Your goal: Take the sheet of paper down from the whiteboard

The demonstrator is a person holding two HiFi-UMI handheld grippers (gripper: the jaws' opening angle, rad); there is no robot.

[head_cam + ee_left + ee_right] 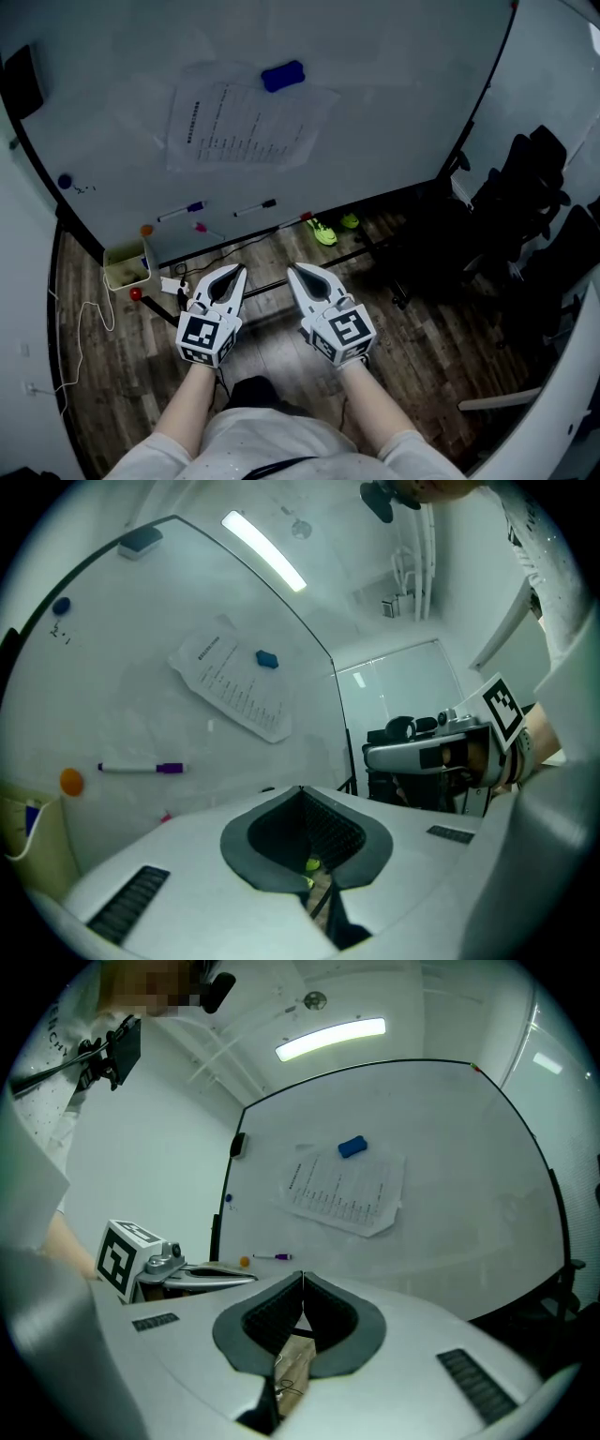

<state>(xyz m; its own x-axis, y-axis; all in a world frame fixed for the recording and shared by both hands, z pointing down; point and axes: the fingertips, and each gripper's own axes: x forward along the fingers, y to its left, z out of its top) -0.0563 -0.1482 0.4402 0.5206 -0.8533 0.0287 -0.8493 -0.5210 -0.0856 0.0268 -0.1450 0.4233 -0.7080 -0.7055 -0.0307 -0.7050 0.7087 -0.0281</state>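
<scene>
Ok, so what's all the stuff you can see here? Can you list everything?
whiteboard: one, white, straight ahead
sheet of paper: one, white with print, middle of the whiteboard
blue magnet: one, on the paper's top edge
purple-capped marker: one, white, low on the board
black-capped marker: one, white, beside the purple one
round magnets: two, blue at the board's left, orange lower down
eraser: one, black, board's upper left
box: one, pale yellow, board's lower left
shoes: a pair, bright green, on the floor
chairs: black, count unclear, right side
left tool: white, shut, empty
right tool: white, shut, empty
</scene>
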